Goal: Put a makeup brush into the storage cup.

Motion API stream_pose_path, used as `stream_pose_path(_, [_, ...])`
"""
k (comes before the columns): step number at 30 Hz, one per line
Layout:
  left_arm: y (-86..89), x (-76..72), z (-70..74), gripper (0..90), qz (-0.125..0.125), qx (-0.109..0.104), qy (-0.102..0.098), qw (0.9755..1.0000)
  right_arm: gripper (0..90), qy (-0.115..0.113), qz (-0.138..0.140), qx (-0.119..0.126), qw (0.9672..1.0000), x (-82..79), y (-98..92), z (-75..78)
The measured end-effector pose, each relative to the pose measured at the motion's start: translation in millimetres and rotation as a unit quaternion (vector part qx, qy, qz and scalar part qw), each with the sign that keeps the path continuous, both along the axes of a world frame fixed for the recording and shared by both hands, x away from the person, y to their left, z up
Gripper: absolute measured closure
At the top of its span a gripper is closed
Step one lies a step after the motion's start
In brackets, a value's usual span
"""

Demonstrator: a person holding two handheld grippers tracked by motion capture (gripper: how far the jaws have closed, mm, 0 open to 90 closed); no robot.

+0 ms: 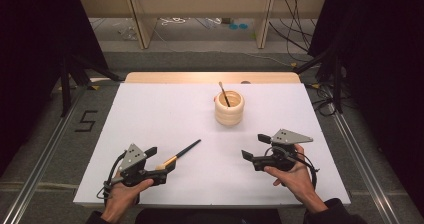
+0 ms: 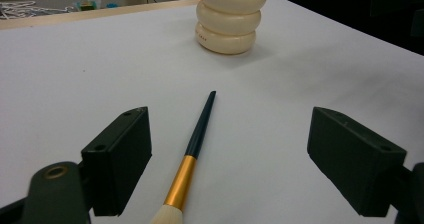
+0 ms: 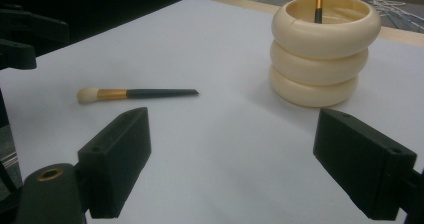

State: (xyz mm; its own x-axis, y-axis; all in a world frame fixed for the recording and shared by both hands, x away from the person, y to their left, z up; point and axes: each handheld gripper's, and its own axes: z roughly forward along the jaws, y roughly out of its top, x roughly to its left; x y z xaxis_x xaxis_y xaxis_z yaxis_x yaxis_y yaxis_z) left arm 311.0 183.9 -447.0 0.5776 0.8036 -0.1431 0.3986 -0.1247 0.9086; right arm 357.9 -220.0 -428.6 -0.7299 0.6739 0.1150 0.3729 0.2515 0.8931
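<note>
At the lower left of the high view the left gripper (image 1: 161,160) sat low on the counter (image 1: 150,114) with its jaws spread wide to either side of a brush (image 1: 181,153), nothing pinched yet; that straddle looked like the setup for closing on the brush. In the left gripper view the brush (image 2: 192,156) lay flat between the jaws, its pale bristle head at the bottom edge, gold ferrule next, dark handle pointing up the frame toward the holder (image 2: 230,17). At the lower right of the high view the right gripper (image 1: 255,146) rested on the counter, jaws likewise spread and empty, probably waiting its turn. Beyond both, just right of frame centre, stood the cream ringed holder (image 1: 229,109), upright, with a second brush (image 1: 224,94) leaning inside it, likely the place for the loose one. The bare counter between brush and holder held no obstacle.
</note>
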Motion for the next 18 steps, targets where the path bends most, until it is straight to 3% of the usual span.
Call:
stream_pose_path(7, [0.8,0.5,0.8,17.5,-0.005,0.006,-0.006,1.0000,16.1,0.000,0.004,0.001,1.0000,-4.8,0.0,-1.4])
stream_pose_path(14, [0.2,1.2,0.2,17.0,-0.009,0.008,-0.003,0.9999,16.0,0.002,-0.004,-0.004,1.0000,-7.7,-3.2,-1.2])
stream_pose_path(18, [0.2,1.8,0.5,16.4,-0.011,0.008,0.003,0.9999,16.1,0.006,0.005,-0.008,0.9999,-9.0,-2.9,-1.5])
